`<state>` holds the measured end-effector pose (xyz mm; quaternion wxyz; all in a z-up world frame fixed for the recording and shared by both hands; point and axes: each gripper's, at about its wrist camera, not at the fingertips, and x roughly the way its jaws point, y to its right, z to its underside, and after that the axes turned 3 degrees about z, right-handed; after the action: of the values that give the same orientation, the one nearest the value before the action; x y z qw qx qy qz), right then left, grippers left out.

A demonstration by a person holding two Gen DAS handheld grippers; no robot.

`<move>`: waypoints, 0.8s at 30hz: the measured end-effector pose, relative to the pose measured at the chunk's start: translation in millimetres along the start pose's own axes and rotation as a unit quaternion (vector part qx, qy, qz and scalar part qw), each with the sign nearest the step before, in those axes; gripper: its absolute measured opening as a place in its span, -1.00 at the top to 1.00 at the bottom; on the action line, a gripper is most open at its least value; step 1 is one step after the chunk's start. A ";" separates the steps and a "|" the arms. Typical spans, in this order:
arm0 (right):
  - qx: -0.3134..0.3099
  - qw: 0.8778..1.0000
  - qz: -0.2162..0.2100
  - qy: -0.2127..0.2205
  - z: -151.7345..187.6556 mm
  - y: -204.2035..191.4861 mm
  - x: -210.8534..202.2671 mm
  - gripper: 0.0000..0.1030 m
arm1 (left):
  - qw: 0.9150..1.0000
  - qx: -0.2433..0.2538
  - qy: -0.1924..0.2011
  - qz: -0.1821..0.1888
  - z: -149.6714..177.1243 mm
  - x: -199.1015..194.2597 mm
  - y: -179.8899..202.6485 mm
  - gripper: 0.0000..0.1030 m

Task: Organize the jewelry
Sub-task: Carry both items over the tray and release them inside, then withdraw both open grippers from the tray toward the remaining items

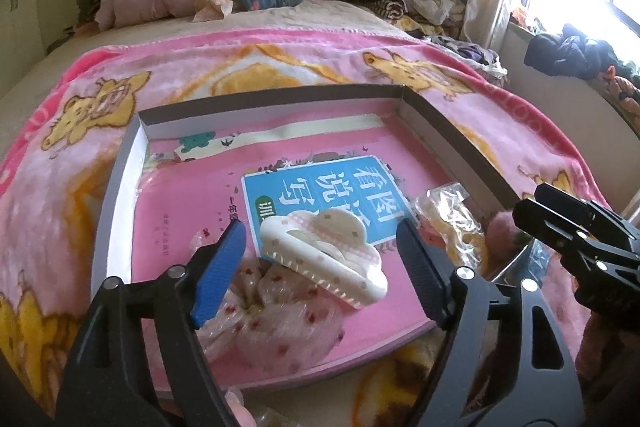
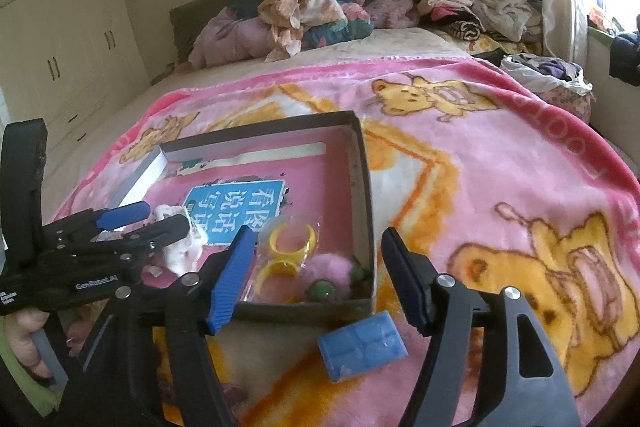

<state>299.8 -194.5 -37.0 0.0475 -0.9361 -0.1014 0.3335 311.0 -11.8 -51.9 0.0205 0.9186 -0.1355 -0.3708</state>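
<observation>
A shallow cardboard box (image 1: 120, 187) (image 2: 366, 187) lies on the bed with a pink book (image 1: 328, 187) (image 2: 240, 199) inside. A white hair claw clip (image 1: 324, 251) (image 2: 180, 247) rests on the book, over a bagged pink scrunchie (image 1: 280, 323). My left gripper (image 1: 320, 267) (image 2: 144, 223) is open, its blue pads either side of the clip, not touching it. Bagged yellow rings (image 2: 286, 247) (image 1: 452, 223) and a pink fuzzy hair tie with green beads (image 2: 328, 275) lie in the box's near right corner. My right gripper (image 2: 316, 275) (image 1: 560, 223) is open above that corner. A small blue case (image 2: 360, 347) lies on the blanket in front of the box.
The box sits on a pink bear-print blanket (image 2: 500, 187). Pillows and piled clothes (image 2: 320, 11) fill the bed's far end. Wardrobes (image 2: 60, 39) stand at left. A bright window with clothes on its sill (image 1: 580, 47) is at right.
</observation>
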 end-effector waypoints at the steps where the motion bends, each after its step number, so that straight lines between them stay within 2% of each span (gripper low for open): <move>1: 0.001 1.000 0.001 0.001 0.3 0.3 -1.2 -0.27 | 1.000 0.001 0.003 -0.001 0.1 -2.2 0.3 -0.38; 3: 0.002 1.000 0.003 0.004 0.7 0.6 -5.1 -0.30 | 1.000 0.002 0.009 -0.002 0.5 -8.1 1.9 -0.39; 6: 0.000 1.000 0.008 0.014 2.5 -0.7 -13.4 -0.42 | 1.000 0.003 0.022 -0.004 0.8 -18.0 3.1 -0.57; 12: -0.002 0.999 0.014 0.030 4.9 -2.4 -31.4 -0.60 | 0.999 -0.007 0.048 -0.005 2.2 -39.1 4.9 -0.76; 18: 0.006 0.998 0.025 0.052 6.5 0.5 -54.6 -0.73 | 0.998 -0.014 0.068 -0.002 5.2 -58.4 11.0 -0.77; 24: 0.014 0.997 0.030 0.065 10.9 4.2 -74.4 -0.74 | 0.996 -0.015 0.084 0.002 10.9 -75.2 16.5 -0.78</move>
<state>237.3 -214.9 -0.4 0.0570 -0.9576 -0.0655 0.2748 247.9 -7.1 -6.7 0.0464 0.9457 -0.1298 -0.2945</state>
